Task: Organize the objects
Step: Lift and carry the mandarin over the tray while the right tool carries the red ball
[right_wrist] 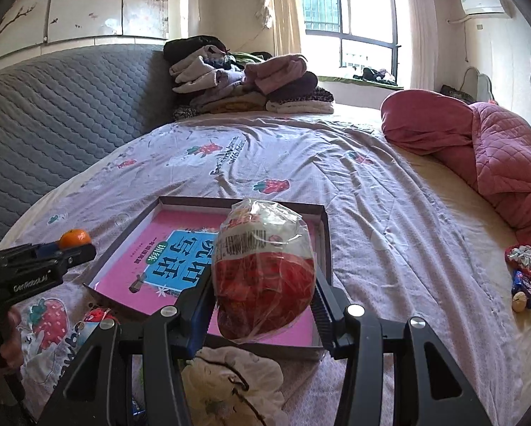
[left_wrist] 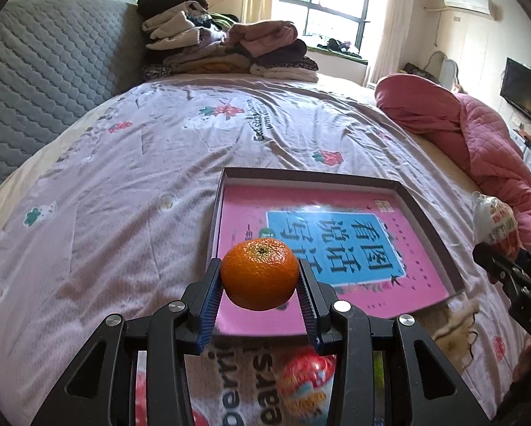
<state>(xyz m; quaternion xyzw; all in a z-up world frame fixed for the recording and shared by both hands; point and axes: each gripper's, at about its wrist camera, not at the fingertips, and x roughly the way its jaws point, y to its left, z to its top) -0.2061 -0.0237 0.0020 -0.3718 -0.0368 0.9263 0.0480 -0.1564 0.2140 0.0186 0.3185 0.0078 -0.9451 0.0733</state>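
A quilted grey headboard (left_wrist: 49,56) backs the bed, and a pale sheet (left_wrist: 130,184) printed with strawberries covers the mattress. At the far end by the headboard sits a pile of folded clothes (left_wrist: 226,46), dark ones on top and beige and mauve ones under them. A pink quilt (left_wrist: 478,135) lies bunched along the right edge of the bed. Beyond it a dark television (left_wrist: 526,92) hangs on the wall. A bright window (right_wrist: 350,25) with cream curtains stands behind the bed, and a white air conditioner (right_wrist: 483,3) is mounted high to its right. Painted panels (right_wrist: 98,3) with blossom branches run above the headboard.
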